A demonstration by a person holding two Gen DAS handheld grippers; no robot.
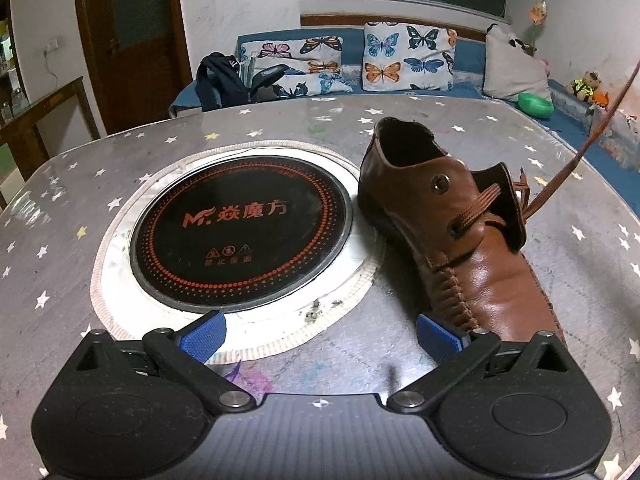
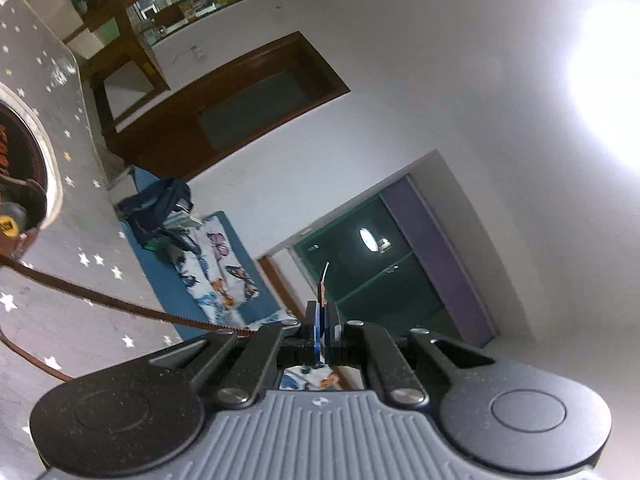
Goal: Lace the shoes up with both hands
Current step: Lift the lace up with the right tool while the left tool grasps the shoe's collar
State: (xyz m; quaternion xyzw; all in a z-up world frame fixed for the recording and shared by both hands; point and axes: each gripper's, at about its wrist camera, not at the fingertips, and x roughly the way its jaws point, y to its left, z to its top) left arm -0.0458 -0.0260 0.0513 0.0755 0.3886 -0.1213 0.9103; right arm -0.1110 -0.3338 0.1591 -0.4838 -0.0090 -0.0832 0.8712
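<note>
A grey, star-printed surface (image 1: 592,248) fills most of the left wrist view, curving away to a blue sofa (image 1: 352,36) at twelve o'clock that carries butterfly-print cushions (image 1: 408,58), a dark bag (image 1: 220,80) at eleven o'clock and a green object (image 1: 535,105) at two o'clock. Set into the surface at about nine o'clock from centre is a round black induction hob (image 1: 240,232) with an orange dotted ring and lettering, framed by a pale fabric-edged ring.

Just beside the hob, at three o'clock from it, lies the brown leather shoe (image 1: 472,248), heel toward twelve o'clock and toe toward the camera, its opening facing up. The lace (image 1: 476,210) crosses the lower eyelets; one upper metal eyelet (image 1: 440,184) shows bare. A long strand of the lace rises taut from the tongue area toward two o'clock and leaves the frame at the right edge.

The left gripper (image 1: 320,334) sits at six o'clock with its blue-padded fingers (image 1: 202,334) spread wide and holding nothing; the right-hand pad is touching or just beside the toe of the shoe, which of the two cannot be told.

In the right wrist view, tilted steeply toward wall, door and window, the right gripper (image 2: 321,320) has its pads pressed together, pinching the lace end, whose tip pokes up at twelve o'clock. The strand runs from the gripper toward nine o'clock across the surface, down to the shoe at the frame's left edge.
</note>
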